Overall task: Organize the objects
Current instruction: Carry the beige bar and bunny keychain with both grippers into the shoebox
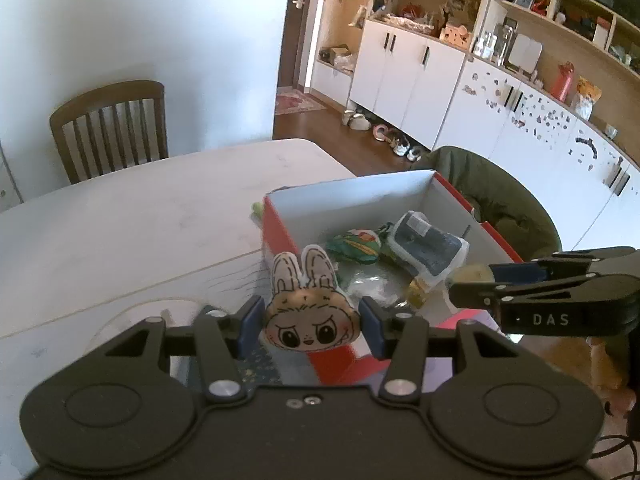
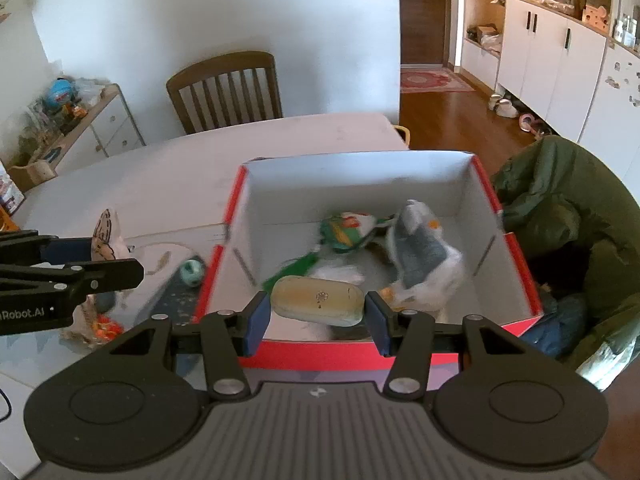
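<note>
A red box (image 1: 280,236) with a white inside (image 2: 486,196) stands on the table and holds a green packet (image 1: 354,246) (image 2: 344,230) and a blue-grey bagged item (image 1: 430,246) (image 2: 422,248). My left gripper (image 1: 310,326) is shut on a rabbit-eared cartoon plush (image 1: 306,312), held over the box's near left corner; the plush's ears (image 2: 105,240) show at the left of the right wrist view. My right gripper (image 2: 317,312) is shut on a yellowish oblong pouch (image 2: 318,298), held just above the box's near rim. That pouch (image 1: 474,273) also pokes from the right gripper (image 1: 466,284) seen from the side.
The white table (image 1: 140,216) (image 2: 168,176) has wooden chairs (image 1: 110,128) (image 2: 226,90) behind it. Small toys, a teal ball (image 2: 191,272) among them, lie left of the box. A dark green jacket (image 2: 568,200) is draped to the right. Cabinets (image 1: 400,76) line the far wall.
</note>
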Demonstrator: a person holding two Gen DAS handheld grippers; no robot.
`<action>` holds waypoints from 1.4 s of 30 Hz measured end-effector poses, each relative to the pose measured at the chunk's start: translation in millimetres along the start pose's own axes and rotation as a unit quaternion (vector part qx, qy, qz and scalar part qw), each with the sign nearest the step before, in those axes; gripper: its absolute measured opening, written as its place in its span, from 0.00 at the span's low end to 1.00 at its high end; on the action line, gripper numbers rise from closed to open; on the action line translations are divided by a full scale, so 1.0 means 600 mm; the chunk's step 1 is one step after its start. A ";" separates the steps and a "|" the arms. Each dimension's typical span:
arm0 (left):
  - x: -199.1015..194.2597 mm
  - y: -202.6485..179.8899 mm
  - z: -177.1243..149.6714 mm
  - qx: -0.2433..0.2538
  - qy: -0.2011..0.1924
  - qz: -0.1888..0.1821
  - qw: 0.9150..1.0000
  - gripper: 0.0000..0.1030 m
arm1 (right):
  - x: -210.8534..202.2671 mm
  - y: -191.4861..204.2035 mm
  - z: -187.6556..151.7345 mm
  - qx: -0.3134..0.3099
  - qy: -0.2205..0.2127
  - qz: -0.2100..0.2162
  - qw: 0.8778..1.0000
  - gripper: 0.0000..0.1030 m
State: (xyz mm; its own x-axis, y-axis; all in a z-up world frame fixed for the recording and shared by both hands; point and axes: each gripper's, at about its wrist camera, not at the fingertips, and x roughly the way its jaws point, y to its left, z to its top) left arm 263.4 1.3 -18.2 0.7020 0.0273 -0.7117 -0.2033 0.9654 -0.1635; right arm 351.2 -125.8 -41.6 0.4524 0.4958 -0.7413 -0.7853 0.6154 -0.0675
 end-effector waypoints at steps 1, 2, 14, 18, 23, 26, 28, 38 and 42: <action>0.007 -0.006 0.003 0.002 0.003 -0.001 1.000 0.49 | 0.003 -0.007 0.000 -0.002 0.001 -0.001 1.000 0.50; 0.015 -0.013 0.006 0.004 0.006 -0.001 1.000 0.49 | 0.005 -0.015 0.001 -0.002 0.002 -0.002 1.000 0.50; 0.111 -0.078 0.061 0.030 0.040 0.011 0.999 0.49 | 0.058 -0.098 0.004 -0.024 0.035 0.006 0.999 0.50; 0.150 -0.093 0.074 0.031 0.058 0.015 0.998 0.49 | 0.079 -0.110 0.006 -0.039 0.042 0.012 0.998 0.50; 0.199 -0.111 0.087 0.047 0.081 0.030 0.995 0.49 | 0.110 -0.119 0.006 -0.053 0.060 0.014 0.997 0.50; 0.229 -0.114 0.092 0.046 0.097 0.037 0.994 0.49 | 0.128 -0.121 0.010 -0.059 0.072 0.018 0.995 0.50; 0.247 -0.114 0.093 0.045 0.110 0.038 0.992 0.49 | 0.138 -0.122 0.011 -0.062 0.077 0.017 0.995 0.50; 0.315 -0.120 0.091 0.056 0.160 0.048 0.984 0.49 | 0.185 -0.140 0.016 -0.065 0.101 0.004 0.993 0.50; 0.332 -0.126 0.085 0.059 0.173 0.051 0.982 0.49 | 0.200 -0.146 0.012 -0.066 0.113 0.003 0.991 0.50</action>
State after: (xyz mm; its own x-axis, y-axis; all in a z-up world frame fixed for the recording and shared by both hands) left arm 453.4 -52.8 -112.4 0.4039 0.0556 -0.9131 -0.1659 0.9861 -0.0133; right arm 477.4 -116.1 -119.8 0.3537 0.3402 -0.8713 -0.8426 0.5203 -0.1389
